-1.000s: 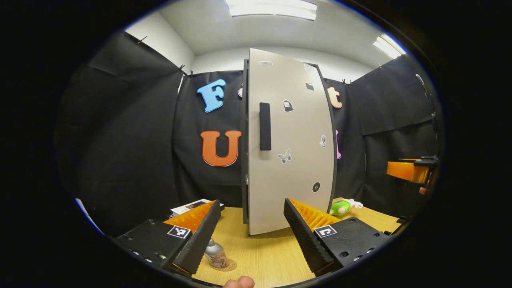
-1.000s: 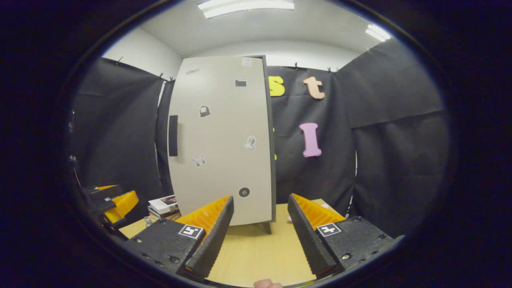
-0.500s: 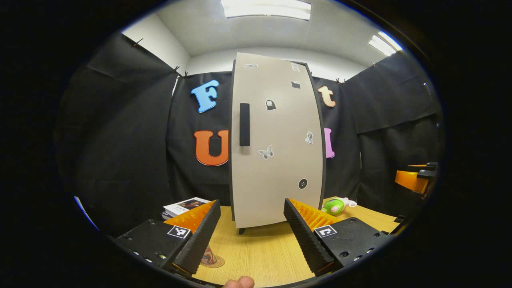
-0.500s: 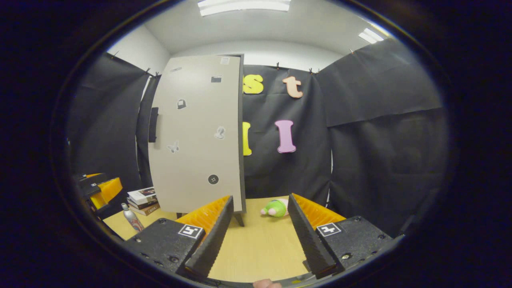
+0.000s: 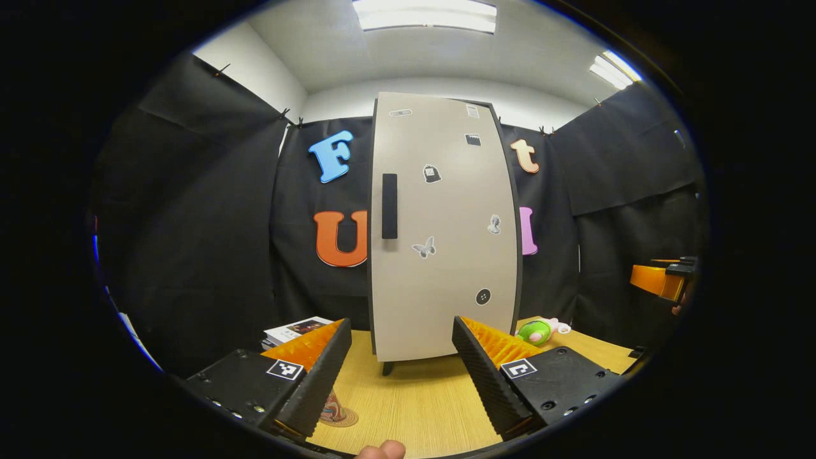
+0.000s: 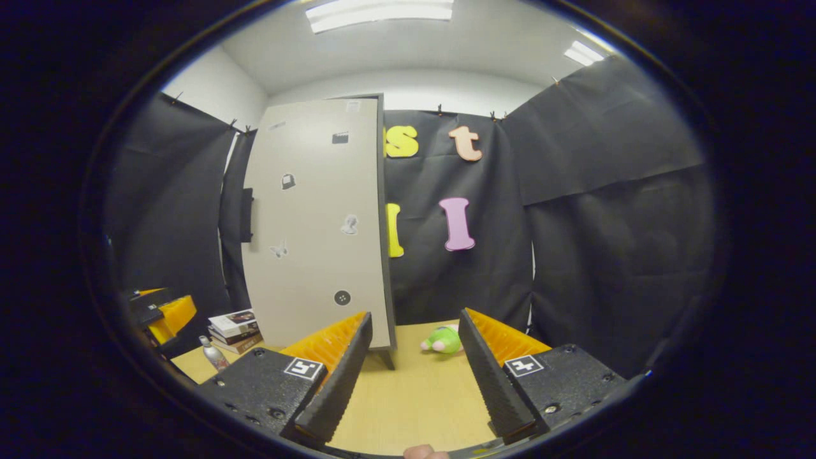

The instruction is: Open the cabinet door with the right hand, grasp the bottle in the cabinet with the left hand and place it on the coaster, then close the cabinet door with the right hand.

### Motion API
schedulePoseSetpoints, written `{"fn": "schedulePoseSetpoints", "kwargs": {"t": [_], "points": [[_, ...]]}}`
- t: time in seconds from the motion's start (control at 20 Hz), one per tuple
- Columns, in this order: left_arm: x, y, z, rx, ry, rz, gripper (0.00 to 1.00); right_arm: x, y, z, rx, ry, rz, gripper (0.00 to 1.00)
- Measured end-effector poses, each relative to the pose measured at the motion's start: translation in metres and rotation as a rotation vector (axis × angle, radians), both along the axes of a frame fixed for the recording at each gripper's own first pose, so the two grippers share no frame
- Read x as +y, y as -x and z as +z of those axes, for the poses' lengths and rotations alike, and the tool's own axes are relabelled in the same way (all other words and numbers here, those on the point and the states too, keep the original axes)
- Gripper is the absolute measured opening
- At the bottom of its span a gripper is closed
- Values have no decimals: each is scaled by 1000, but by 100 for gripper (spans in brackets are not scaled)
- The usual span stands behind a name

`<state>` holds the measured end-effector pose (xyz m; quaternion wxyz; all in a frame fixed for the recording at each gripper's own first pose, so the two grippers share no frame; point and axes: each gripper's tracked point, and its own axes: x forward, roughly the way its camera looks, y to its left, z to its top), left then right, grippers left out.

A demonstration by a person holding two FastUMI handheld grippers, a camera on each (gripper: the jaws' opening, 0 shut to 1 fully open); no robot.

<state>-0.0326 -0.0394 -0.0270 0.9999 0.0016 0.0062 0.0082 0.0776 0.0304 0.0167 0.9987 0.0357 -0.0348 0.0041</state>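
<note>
The tall beige cabinet point(image 5: 440, 255) stands at the back of the wooden table point(image 5: 414, 408), its door flush and shut, with a dark handle point(image 5: 389, 206) on the left side. My left gripper point(image 5: 401, 328) hangs open in front of it, holding nothing. The silver bottle point(image 5: 329, 406) stands on the round coaster point(image 5: 344, 418) at lower left, mostly hidden behind my left finger. In the right gripper view the cabinet point(image 6: 319, 223) is at the left and the bottle point(image 6: 213, 354) stands upright near the books. My right gripper point(image 6: 415, 319) is open and holds nothing, off to the cabinet's right.
A stack of books point(image 5: 296, 329) lies left of the cabinet. A green plush toy point(image 5: 535, 330) lies to its right, also seen in the right gripper view point(image 6: 443, 340). The right gripper point(image 5: 663, 280) shows at the far right edge, the left gripper point(image 6: 162, 312) at the far left.
The cabinet door, slightly ajar a second ago, is now flush shut. Both grippers have drawn back from the cabinet, and the right gripper view has swung rightward.
</note>
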Motion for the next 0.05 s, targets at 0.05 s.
{"fn": "schedulePoseSetpoints", "kwargs": {"t": [0.05], "points": [[0,0,-1,2,1,0,96,0,-1,0,3,1,-1,89]]}}
